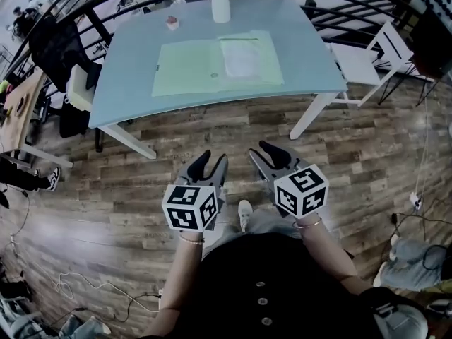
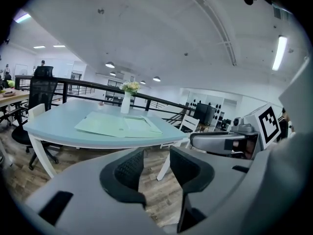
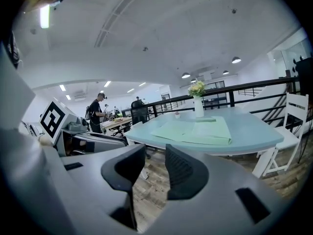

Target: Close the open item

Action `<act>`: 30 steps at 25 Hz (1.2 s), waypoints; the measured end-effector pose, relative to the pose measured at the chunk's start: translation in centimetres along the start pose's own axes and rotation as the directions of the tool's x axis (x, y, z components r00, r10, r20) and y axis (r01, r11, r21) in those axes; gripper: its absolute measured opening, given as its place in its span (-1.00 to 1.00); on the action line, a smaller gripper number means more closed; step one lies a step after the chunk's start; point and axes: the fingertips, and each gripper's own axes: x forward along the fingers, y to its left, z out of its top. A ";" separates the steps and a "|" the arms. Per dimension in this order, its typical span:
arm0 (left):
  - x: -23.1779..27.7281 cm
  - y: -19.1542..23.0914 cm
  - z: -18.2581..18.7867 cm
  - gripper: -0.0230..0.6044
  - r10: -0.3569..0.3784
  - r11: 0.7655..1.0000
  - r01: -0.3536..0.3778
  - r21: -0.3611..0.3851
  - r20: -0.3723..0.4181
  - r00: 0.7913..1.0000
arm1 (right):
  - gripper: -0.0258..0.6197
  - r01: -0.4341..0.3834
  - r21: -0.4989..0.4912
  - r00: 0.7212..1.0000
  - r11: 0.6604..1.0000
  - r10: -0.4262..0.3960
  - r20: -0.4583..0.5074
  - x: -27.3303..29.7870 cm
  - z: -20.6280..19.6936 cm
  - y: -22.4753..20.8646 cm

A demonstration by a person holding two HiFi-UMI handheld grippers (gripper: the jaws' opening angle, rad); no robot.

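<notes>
Left tool (image 1: 213, 157) and right tool (image 1: 260, 150) spread, empty; white sheet (image 1: 241, 58) in open folder (image 1: 187, 69) distinct only from overhead.

One table (image 1: 127, 83) fills the upper middle of the head view. On it lie one folder (image 1: 187, 68) and one sheet (image 1: 241, 58), and on it stand one vase (image 1: 221, 6) and one small pink thing (image 1: 171, 23). There are two white chairs: one white chair (image 1: 367, 58) at the upper right, another (image 1: 79, 87) at the table's left end. One office chair (image 1: 60, 48) is at the upper left. Low in the centre are two grippers, the left gripper (image 1: 213, 157) and the right gripper (image 1: 265, 150). They carry two cubes, a left cube (image 1: 189, 207) and a right cube (image 1: 301, 189). One shoe (image 1: 244, 214) shows between them. Three buttons (image 1: 262, 301) run down the black garment at the bottom.
</notes>
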 end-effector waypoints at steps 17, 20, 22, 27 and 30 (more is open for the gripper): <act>6.8 2.0 2.9 -0.37 0.034 0.999 -0.034 -0.039 -0.013 0.999 | -0.53 -0.053 0.019 0.998 0.998 0.054 -0.014 5.0 1.9 -5.7; 7.6 2.6 3.1 -0.37 0.030 0.998 -0.032 -0.049 -0.024 0.999 | -0.53 -0.050 0.027 0.999 0.998 0.050 -0.015 5.8 2.2 -6.1; 8.2 3.3 3.4 -0.37 0.026 0.998 -0.028 -0.054 -0.029 0.999 | -0.53 -0.041 0.031 0.999 0.999 0.042 -0.017 6.4 2.4 -6.6; 10.8 4.8 4.6 -0.37 0.012 0.998 -0.015 -0.063 -0.038 0.999 | -0.53 -0.009 0.041 1.000 0.999 0.010 -0.024 8.1 3.1 -8.8; 12.6 5.8 5.7 -0.37 -0.002 0.998 -0.001 -0.065 -0.040 0.999 | -0.53 0.007 0.042 1.000 0.999 -0.006 -0.029 9.6 3.9 -10.3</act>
